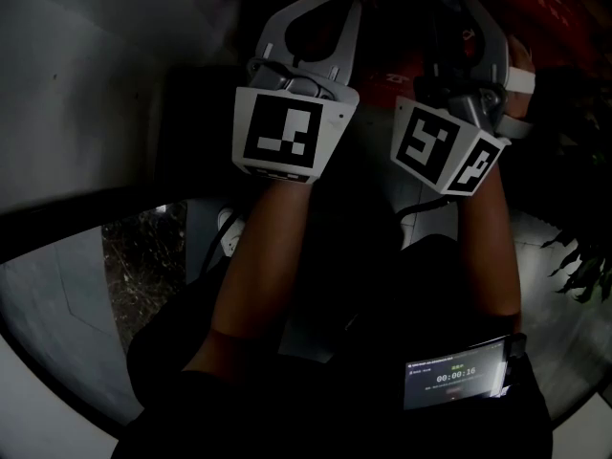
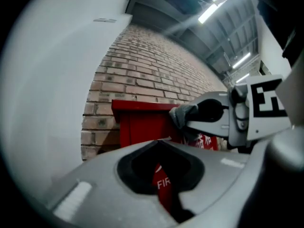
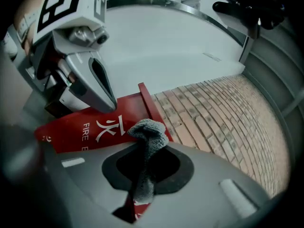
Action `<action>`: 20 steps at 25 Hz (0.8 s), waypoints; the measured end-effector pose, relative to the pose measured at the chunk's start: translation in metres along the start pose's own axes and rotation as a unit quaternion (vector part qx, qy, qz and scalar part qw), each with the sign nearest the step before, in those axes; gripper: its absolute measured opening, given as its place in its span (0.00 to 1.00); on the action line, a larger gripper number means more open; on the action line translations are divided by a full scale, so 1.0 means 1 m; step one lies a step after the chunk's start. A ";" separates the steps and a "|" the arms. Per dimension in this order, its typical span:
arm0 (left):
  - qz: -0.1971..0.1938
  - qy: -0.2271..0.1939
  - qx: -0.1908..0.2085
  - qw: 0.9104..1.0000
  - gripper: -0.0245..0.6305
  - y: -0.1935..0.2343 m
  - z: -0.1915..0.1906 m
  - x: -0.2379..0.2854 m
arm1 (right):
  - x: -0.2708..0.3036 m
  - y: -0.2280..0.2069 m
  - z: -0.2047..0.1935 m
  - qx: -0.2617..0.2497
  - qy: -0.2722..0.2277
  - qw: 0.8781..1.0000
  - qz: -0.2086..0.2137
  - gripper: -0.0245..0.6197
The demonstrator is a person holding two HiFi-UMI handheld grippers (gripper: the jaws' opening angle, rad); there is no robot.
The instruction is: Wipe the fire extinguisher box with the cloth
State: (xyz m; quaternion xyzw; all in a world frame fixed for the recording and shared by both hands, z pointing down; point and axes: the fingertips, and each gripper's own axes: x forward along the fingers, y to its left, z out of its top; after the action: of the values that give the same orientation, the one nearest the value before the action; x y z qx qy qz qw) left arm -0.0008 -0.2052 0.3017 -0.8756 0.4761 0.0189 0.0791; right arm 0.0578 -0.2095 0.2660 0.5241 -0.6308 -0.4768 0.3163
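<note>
The red fire extinguisher box (image 3: 90, 127) with white lettering stands against a brick wall (image 3: 213, 122). Its top edge and front also show in the left gripper view (image 2: 142, 127). A grey cloth (image 3: 148, 132) is pinched between the jaws of my right gripper (image 3: 154, 146), bunched at the tips and close to the box's upper corner. The left gripper view shows the cloth (image 2: 182, 113) at the right gripper's tip. My left gripper (image 2: 161, 141) is shut with nothing in it, beside the right one and pointing at the box front. In the dark head view both grippers (image 1: 339, 3) (image 1: 469, 12) reach forward side by side.
A white wall (image 2: 57, 80) rises left of the box. A device with a lit timer screen (image 1: 457, 382) sits at the person's waist. Plant leaves (image 1: 583, 266) show at the right, and grey floor (image 1: 57, 295) lies below.
</note>
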 end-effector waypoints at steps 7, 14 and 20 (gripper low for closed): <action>-0.017 -0.006 -0.009 1.000 0.04 -0.004 -0.023 0.001 | -0.005 0.051 -0.012 0.012 0.011 0.999 0.041 0.09; -0.027 0.021 -0.018 0.999 0.04 -0.005 -0.076 -0.004 | -0.009 0.119 -0.027 0.015 0.018 0.996 0.091 0.09; -0.026 0.050 -0.016 0.998 0.04 -0.014 -0.125 -0.007 | -0.016 0.206 -0.054 0.017 0.043 0.983 0.177 0.09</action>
State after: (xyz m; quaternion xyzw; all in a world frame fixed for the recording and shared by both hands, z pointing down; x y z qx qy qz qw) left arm 0.0017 -0.2115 0.4278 -0.8888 0.4561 -0.0191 0.0416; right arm 0.0361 -0.2094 0.4781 0.4297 -0.7071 -0.3798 0.4136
